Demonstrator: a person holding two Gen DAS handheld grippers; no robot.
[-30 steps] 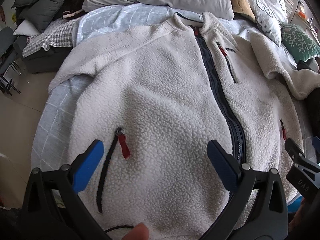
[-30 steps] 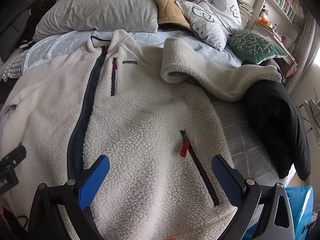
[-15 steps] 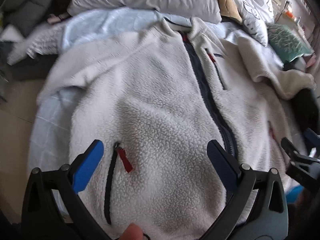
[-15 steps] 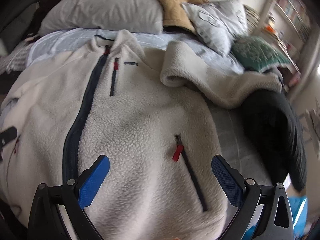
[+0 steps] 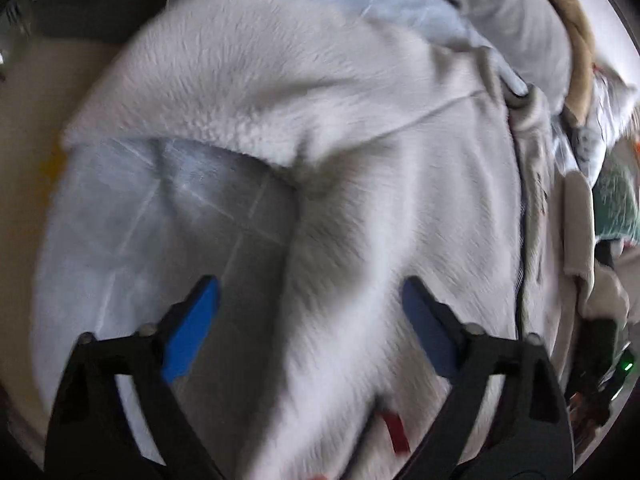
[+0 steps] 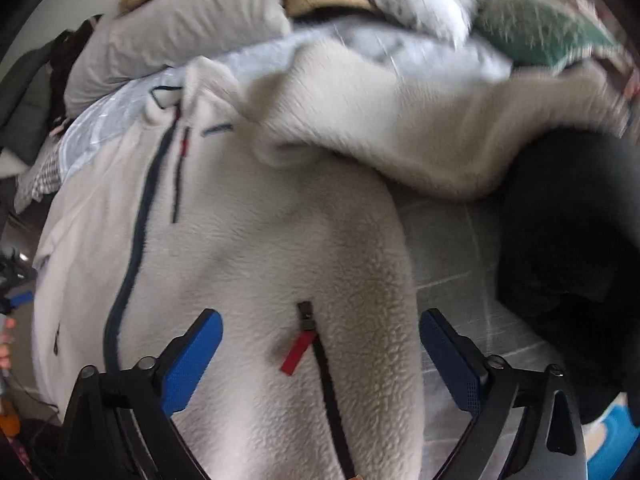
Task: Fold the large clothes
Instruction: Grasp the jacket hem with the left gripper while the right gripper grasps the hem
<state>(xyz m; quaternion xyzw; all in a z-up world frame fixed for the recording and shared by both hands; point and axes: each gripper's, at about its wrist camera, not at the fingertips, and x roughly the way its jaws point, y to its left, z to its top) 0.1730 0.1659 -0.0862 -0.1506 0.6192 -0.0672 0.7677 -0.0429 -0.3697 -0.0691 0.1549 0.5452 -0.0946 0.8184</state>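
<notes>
Over the near side edges of the fleece jacket point(image 6: 256, 240), we hold left gripper point(image 5: 310, 320) and right gripper point(image 6: 320, 344) spread, empty, ready to pinch each edge for folding.

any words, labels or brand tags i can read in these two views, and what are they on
No text can be read in either view.
Chest label on the fleece jacket: a small dark-edged patch near the collar, too blurred to read.
Red zipper pull on the jacket's pocket: plain, no lettering visible.
Patterned pillow at the head of the bed: blurred marks, not legible.
</notes>
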